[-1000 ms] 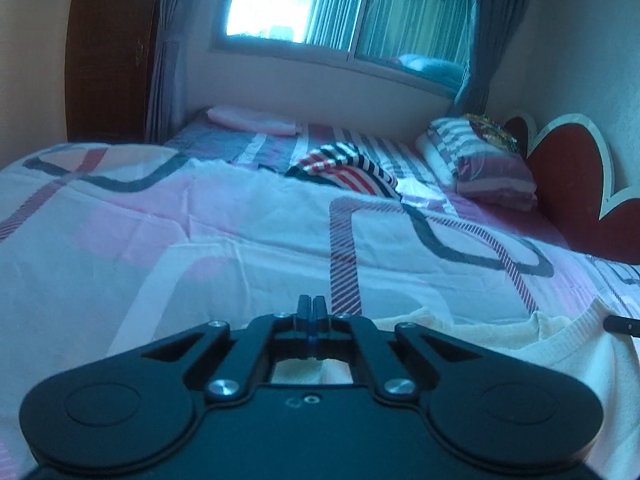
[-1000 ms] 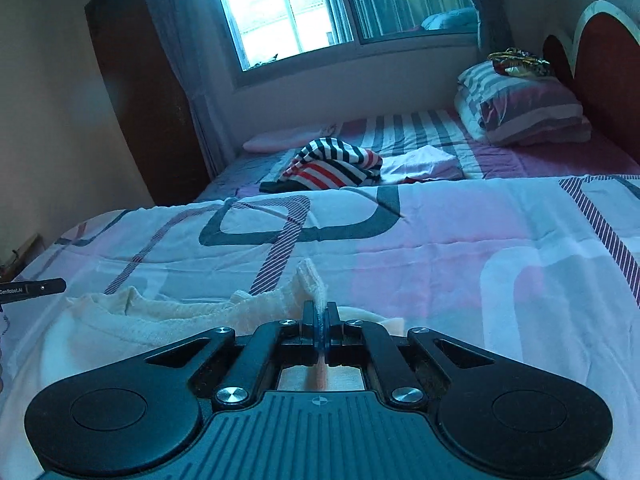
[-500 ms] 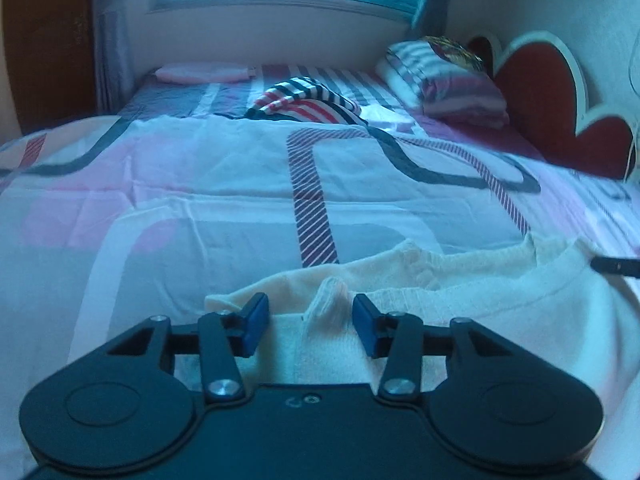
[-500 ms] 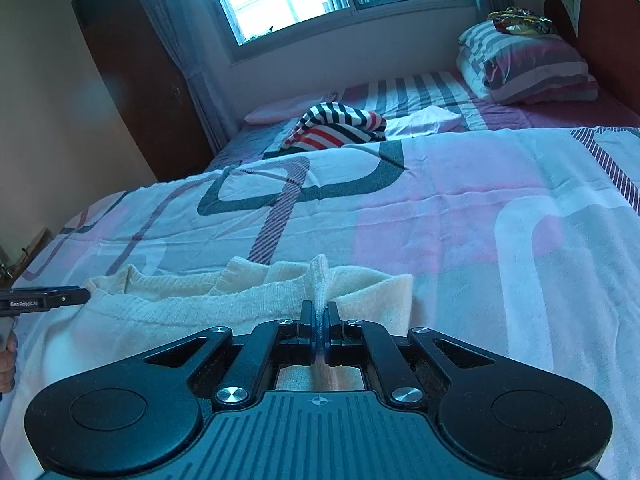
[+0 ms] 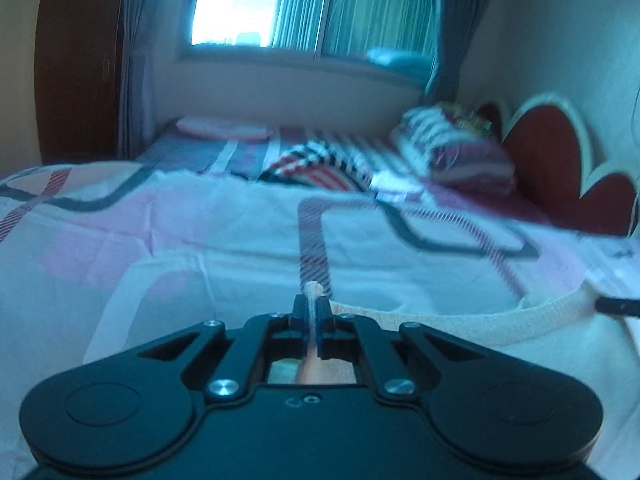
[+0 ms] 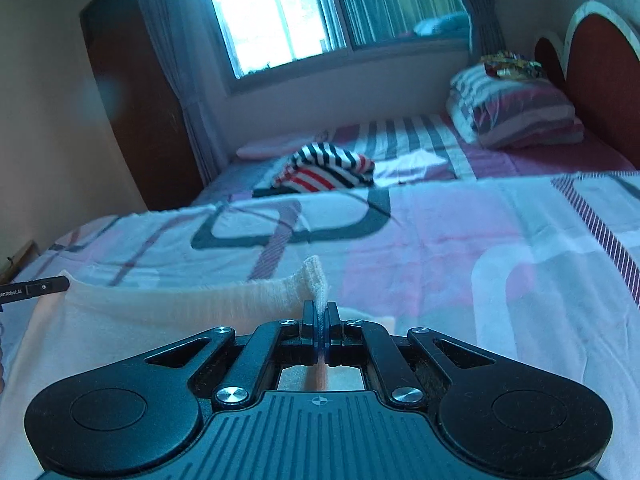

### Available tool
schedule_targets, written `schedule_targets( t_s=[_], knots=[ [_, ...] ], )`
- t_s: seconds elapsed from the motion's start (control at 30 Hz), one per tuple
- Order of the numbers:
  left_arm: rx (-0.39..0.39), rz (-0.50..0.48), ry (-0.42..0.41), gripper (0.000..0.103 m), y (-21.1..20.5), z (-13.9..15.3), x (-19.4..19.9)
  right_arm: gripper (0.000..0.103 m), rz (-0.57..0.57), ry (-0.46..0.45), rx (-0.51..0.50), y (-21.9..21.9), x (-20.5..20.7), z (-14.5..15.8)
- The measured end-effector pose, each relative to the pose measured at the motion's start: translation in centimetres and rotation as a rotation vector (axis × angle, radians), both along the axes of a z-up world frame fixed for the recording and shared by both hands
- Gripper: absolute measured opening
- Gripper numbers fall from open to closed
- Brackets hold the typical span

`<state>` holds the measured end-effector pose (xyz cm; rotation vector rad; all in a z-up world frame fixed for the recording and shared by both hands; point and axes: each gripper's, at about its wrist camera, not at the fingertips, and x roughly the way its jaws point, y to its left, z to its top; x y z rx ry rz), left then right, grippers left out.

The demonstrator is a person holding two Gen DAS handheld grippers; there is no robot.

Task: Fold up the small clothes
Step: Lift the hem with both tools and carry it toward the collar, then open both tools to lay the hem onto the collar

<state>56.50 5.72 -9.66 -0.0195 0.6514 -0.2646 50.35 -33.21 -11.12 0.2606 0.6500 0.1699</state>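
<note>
A cream knit garment (image 5: 460,320) lies on the patterned bedspread (image 5: 200,248). My left gripper (image 5: 311,312) is shut on its left corner, with a tuft of cloth poking up between the fingers. My right gripper (image 6: 321,320) is shut on the opposite corner of the same garment (image 6: 200,304). The ribbed edge is stretched taut between the two grippers and lifted off the bed. The right gripper's tip (image 5: 618,306) shows at the right edge of the left wrist view, and the left gripper's tip (image 6: 36,286) at the left edge of the right wrist view.
A folded striped garment (image 6: 328,168) and a white cloth (image 6: 412,162) lie farther up the bed. Pillows (image 6: 516,116) lean against the red headboard (image 6: 600,72). A window (image 6: 280,12) and a dark wardrobe (image 6: 132,100) stand behind the bed.
My left gripper opened around the garment's corner, then shut on it. Both grippers have lifted and the garment's edge is now stretched between them.
</note>
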Motion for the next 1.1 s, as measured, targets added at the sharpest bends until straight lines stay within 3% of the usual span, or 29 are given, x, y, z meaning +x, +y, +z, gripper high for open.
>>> schedule_targets(
  t_s=[0.1,0.17,0.2,0.23,0.27,0.3,0.37,0.43,0.6,0.7,0.77,0.83,0.9,1.03,1.1],
  knots=[
    [0.046,0.021,0.057,0.004,-0.5,-1.6,0.9,0.001,-0.007,0.048,-0.006,0.1,0.5,-1.4],
    [0.052,0.033,0.041,0.011,-0.4,-1.8,0.7,0.002,-0.028,0.045,-0.004,0.0,0.4,-1.4],
    [0.058,0.042,0.038,0.022,-0.2,-1.8,0.5,0.002,-0.037,0.041,-0.004,-0.1,0.3,-1.2],
    [0.067,0.060,0.038,0.043,0.0,-1.5,0.3,0.002,-0.051,0.046,-0.015,-0.1,0.2,-0.9],
    [0.078,0.081,0.030,0.057,0.2,-1.0,-0.1,0.012,-0.078,0.037,-0.044,0.0,-0.2,-0.3],
    [0.089,0.094,-0.023,0.077,0.3,-0.2,-1.4,0.029,-0.094,-0.003,-0.079,0.3,-0.9,0.5],
    [0.107,0.066,-0.118,0.077,-0.4,1.4,-3.4,0.034,-0.032,-0.056,-0.060,1.3,-1.7,1.8],
    [0.070,-0.014,-0.070,0.069,-2.9,2.0,-3.9,0.034,0.068,-0.029,-0.038,3.8,-1.1,2.1],
    [0.141,-0.184,-0.009,0.072,-10.0,0.5,-4.9,0.034,0.289,0.009,-0.118,11.5,0.0,1.0],
    [0.199,-0.153,0.000,0.079,-8.9,-1.1,-4.5,0.034,0.230,0.013,-0.174,10.3,0.2,0.2],
    [0.179,-0.083,0.000,0.085,-5.8,-1.6,-3.8,0.034,0.062,0.047,-0.209,6.8,0.4,-0.4],
    [0.148,-0.014,0.024,0.085,-2.9,-2.0,-2.9,0.034,-0.023,0.068,-0.144,3.2,0.5,-1.1],
    [0.076,0.000,0.049,0.085,-1.6,-1.9,-2.4,0.033,-0.004,0.065,-0.092,1.9,0.7,-1.1],
    [0.122,0.036,0.030,0.074,-2.8,-0.4,-3.4,0.034,-0.008,0.061,-0.168,3.9,0.3,0.6],
    [0.090,-0.010,-0.017,0.081,-3.9,0.8,-5.6,0.034,0.043,0.006,-0.155,5.6,-1.7,1.8]
  ],
)
